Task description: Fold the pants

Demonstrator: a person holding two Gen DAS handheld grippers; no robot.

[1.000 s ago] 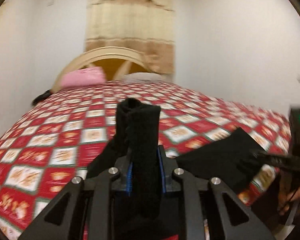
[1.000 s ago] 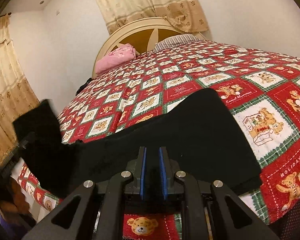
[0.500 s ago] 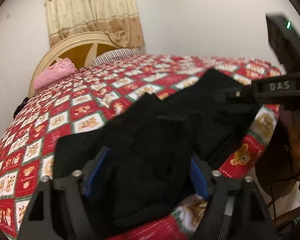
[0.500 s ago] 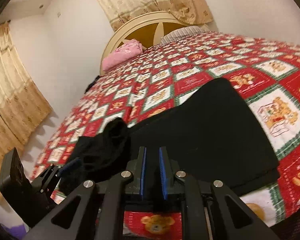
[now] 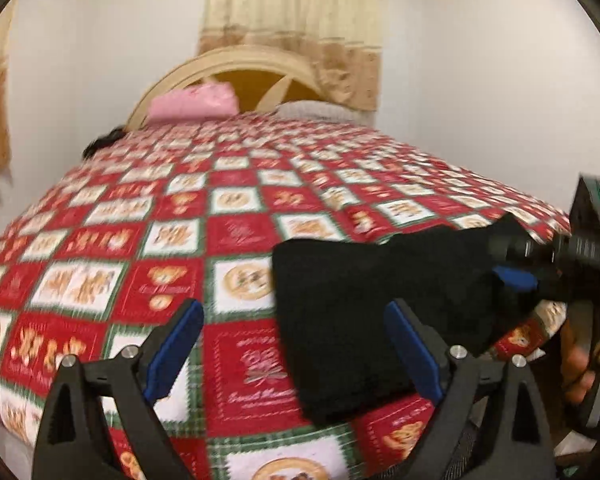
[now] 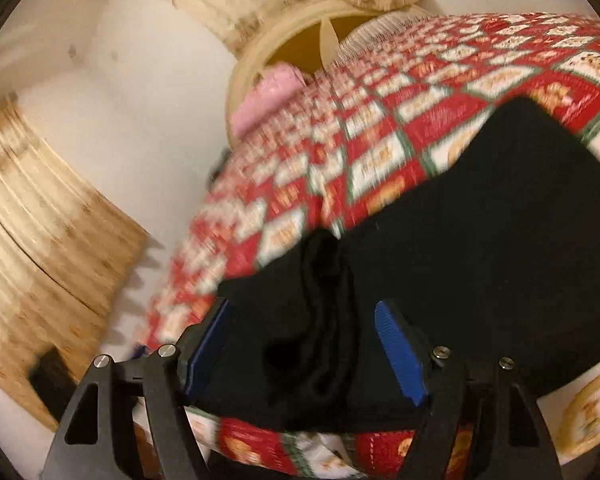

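Pants first: the black, soft-knit pants (image 5: 364,304) lie folded in a thick bundle on the red-and-white checked bedspread with teddy-bear squares (image 5: 140,240), right at the near edge of the bed. I judge them light and limp, with no stiffness at all. The layers will slide over each other and sag the instant I lift one corner alone. Not fragile, not slippery, but floppy, so the place to take hold is a folded edge or a corner where I can pinch every layer at once, one corner for each of my grippers.

Now my left gripper (image 5: 296,344): its jaws have just been opening and stand wide apart. Nothing is between the blue pads; bare bedspread shows in the gap, and the bundle's left edge lies just past the right-hand finger. It holds nothing.

Over to my right gripper (image 6: 304,350): its jaws too have just been opening. A rumpled ridge of the black cloth (image 6: 324,312) rises between the blue pads, yet I see a gap on either side, so the pads look clear of it. The cloth rests on the bed on its own. In the left view that same gripper (image 5: 516,276) hangs at the bundle's right end.
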